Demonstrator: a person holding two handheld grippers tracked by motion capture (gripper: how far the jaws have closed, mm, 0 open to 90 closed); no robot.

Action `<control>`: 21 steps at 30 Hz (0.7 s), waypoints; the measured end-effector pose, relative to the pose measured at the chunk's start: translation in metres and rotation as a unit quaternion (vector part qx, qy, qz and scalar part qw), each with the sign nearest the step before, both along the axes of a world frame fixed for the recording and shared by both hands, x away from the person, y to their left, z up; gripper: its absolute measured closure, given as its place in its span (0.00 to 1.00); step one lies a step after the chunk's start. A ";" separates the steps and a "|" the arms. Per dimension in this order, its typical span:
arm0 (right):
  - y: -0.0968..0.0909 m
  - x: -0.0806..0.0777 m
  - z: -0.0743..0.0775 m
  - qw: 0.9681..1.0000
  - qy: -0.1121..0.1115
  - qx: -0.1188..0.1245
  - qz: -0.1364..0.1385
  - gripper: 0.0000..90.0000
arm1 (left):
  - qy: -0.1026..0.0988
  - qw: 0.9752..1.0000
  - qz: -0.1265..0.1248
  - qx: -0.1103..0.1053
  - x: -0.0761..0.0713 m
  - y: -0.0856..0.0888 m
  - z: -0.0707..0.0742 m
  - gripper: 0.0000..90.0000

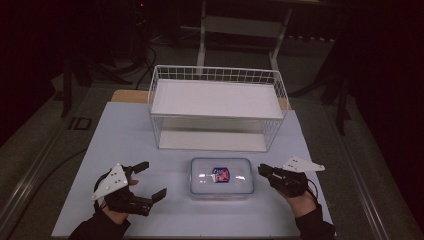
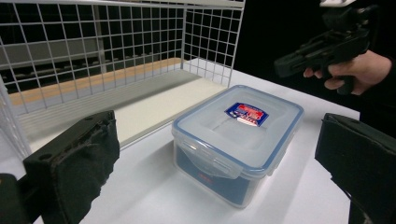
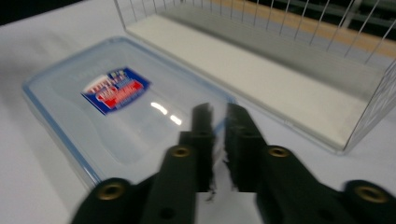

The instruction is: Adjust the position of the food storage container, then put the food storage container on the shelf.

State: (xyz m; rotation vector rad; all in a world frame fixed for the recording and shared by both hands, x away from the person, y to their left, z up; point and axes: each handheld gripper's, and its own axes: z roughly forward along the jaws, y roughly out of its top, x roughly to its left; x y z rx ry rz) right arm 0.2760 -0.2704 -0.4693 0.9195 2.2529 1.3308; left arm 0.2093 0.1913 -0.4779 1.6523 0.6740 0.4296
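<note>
the lidded box [image 1: 221, 177] lies on the table [image 1: 130, 130] between both grippers: left gripper [image 1: 150, 181] wide open, right gripper [image 1: 261, 170] slightly parted, holding nothing.

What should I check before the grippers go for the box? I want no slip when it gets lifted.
1. Box lid seated flat: ok; the side latch toward the left gripper lies down, the other latches cannot tell.
2. Left gripper wide enough for the box: ok, jaws stand wide open, apart from it.
3. Right gripper ready: not ok, only a narrow gap between its jaws, nothing in it, too tight for the box.
4. Box clear of the rack: ok, a strip of table lies between them.
5. Rack's lower shelf free: ok.
</note>
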 end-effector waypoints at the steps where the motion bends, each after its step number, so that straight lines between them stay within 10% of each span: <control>1: 0.000 -0.003 0.004 1.000 0.001 0.015 -0.001 0.74 | 0.002 1.000 0.002 0.001 0.000 -0.001 0.001 0.00; 5: 0.002 -0.008 0.009 1.000 -0.013 0.023 0.005 0.58 | 0.009 1.000 0.005 0.008 0.001 -0.006 0.005 0.00; 10: 0.005 -0.014 0.016 0.998 -0.021 0.051 0.022 0.14 | 0.028 1.000 -0.006 0.011 0.007 -0.011 0.012 0.00; 21: -0.002 -0.026 0.027 0.995 -0.081 0.056 0.012 0.15 | 0.050 0.998 -0.034 0.013 0.020 -0.028 0.041 0.00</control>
